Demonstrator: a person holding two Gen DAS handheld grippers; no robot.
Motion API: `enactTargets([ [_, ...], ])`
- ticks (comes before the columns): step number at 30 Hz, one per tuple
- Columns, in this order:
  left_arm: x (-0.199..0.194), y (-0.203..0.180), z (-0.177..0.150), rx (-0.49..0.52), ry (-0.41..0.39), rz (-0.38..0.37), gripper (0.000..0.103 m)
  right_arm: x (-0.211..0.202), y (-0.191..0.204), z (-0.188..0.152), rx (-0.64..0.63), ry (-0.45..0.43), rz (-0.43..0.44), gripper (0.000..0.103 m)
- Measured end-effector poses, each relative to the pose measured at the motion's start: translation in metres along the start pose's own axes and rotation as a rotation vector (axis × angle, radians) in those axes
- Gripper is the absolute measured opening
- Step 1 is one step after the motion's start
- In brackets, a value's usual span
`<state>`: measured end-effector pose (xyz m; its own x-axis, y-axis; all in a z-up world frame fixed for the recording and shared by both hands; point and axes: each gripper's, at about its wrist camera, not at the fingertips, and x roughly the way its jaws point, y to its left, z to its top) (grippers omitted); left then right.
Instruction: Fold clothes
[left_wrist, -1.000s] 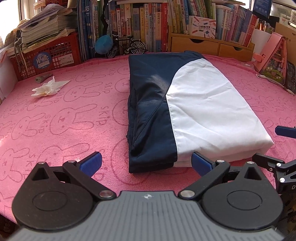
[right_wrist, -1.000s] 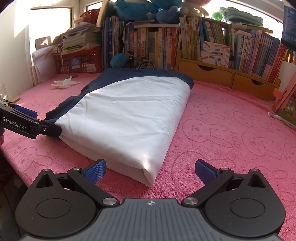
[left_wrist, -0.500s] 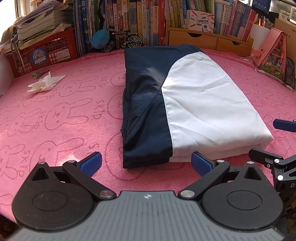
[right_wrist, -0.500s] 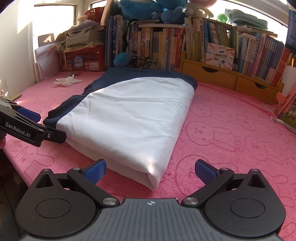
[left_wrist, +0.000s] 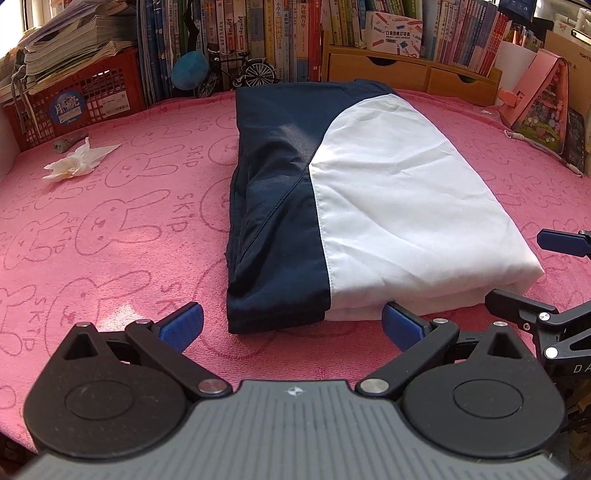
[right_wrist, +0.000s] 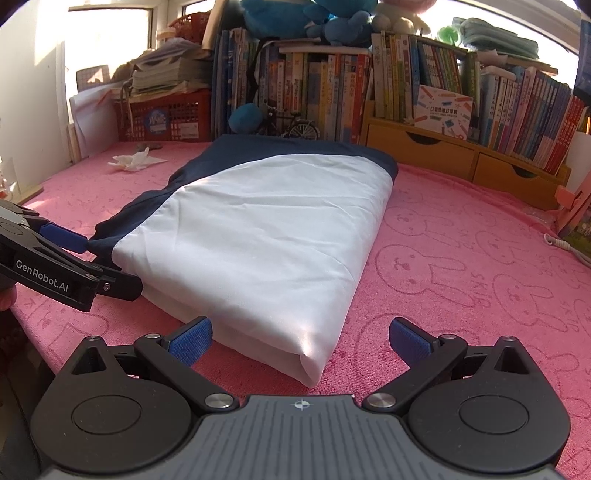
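While the navy-and-white folded fabric garment (left_wrist: 354, 206) lies flat mid-way across the pink bunny-print towel cover (left_wrist: 110, 229), both the left gripper (left_wrist: 291, 326) and right gripper (right_wrist: 300, 336) stand wide apart at its near edge, holding nothing. For another fold, I'd pinch all layers at both near corners together and lift evenly. Readable writing: "SKIP" on the cover, "GenRobot.AI" on the gripper.

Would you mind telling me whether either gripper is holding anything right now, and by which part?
Nothing is held. The left gripper and right gripper both have open jaws, just short of the folded navy-and-white garment's near edge.
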<state>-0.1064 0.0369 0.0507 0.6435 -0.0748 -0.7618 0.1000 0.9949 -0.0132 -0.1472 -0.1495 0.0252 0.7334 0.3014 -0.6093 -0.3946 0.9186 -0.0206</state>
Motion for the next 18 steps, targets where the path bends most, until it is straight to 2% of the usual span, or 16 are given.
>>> enactTargets([
  [11, 0.0047, 0.0014, 0.0000, -0.031, 0.003, -0.049, 0.103, 0.0040, -0.0003, -0.0003, -0.006, 0.005, -0.003, 0.103],
  [18, 0.0058, 0.0000, -0.0002, -0.023, 0.003, -0.026, 0.103, 0.0066, 0.0004, -0.0017, -0.013, 0.014, -0.004, 0.103],
])
